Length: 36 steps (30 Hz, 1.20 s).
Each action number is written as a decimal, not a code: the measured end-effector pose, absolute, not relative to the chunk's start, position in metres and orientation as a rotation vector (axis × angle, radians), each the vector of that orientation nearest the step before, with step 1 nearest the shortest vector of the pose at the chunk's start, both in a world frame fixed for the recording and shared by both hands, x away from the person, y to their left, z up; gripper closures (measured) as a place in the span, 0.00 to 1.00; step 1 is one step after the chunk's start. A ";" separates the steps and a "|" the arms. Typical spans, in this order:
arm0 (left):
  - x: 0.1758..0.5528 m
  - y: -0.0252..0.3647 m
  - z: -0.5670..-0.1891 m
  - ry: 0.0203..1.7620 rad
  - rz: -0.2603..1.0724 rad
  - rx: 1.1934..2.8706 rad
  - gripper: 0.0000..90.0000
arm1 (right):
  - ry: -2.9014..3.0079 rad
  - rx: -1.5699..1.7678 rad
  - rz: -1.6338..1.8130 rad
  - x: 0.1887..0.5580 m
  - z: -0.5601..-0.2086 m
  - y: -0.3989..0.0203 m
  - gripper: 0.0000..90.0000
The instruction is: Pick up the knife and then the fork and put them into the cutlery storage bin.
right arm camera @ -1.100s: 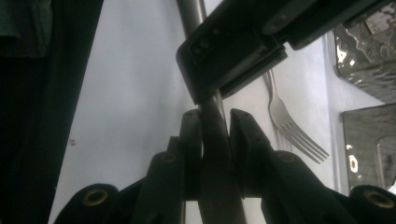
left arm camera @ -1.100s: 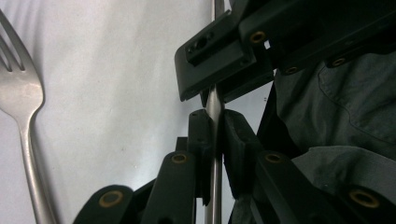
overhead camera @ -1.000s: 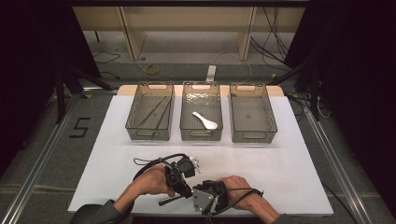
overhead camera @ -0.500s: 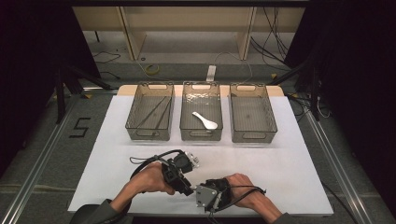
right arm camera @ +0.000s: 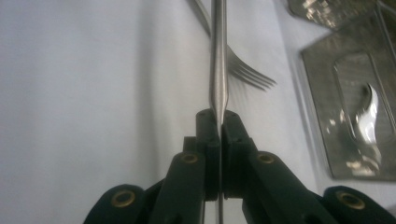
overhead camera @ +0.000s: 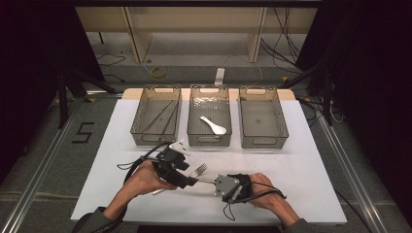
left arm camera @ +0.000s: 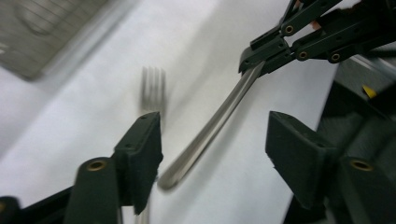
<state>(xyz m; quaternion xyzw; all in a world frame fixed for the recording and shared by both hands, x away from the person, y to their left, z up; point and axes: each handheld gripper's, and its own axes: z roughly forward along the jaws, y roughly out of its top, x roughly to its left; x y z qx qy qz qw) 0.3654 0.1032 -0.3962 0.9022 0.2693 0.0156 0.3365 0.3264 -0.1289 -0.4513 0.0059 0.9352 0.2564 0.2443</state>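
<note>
Fork (overhead camera: 198, 170) tines lie on the white table (overhead camera: 316, 165), near its front, between the 2 grippers. A thin metal handle (left arm camera: 212, 125) is pinched in the right gripper (overhead camera: 214, 181), whose jaws are squeezed tight on it. In the right gripper view the handle (right arm camera: 218, 56) runs straight up from the closed jaws, with the fork (right arm camera: 247, 70) tines just beside it. I cannot tell if the handle belongs to this fork.

The left gripper (overhead camera: 187, 180) points toward the right one. Its jaws stand wide apart, and the handle's free end sits between them without touching. The left hand (overhead camera: 145, 177) and right hand (overhead camera: 265, 189) both reach in from the front edge, low over the table.

3 see-through bins stand in a row at the back. The left bin (overhead camera: 156, 115) holds 2 thin dark sticks (overhead camera: 163, 116). The middle bin (overhead camera: 209, 115) holds a white spoon (overhead camera: 213, 125). The right bin (overhead camera: 263, 116) has nothing in it that I can see.

The fork is shiny and grey, and blurry in the left gripper view.
</note>
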 end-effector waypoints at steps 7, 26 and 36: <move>0.366 0.117 -0.397 0.755 0.148 2.257 0.23 | 2.505 0.212 0.722 0.344 -0.442 -0.152 0.99; 0.368 0.153 -0.429 0.931 0.173 2.216 0.16 | 2.319 0.649 0.777 0.415 -0.393 -0.214 0.98; 0.365 0.159 -0.430 0.950 0.191 2.197 0.15 | 2.269 0.883 0.754 0.473 -0.374 -0.224 0.98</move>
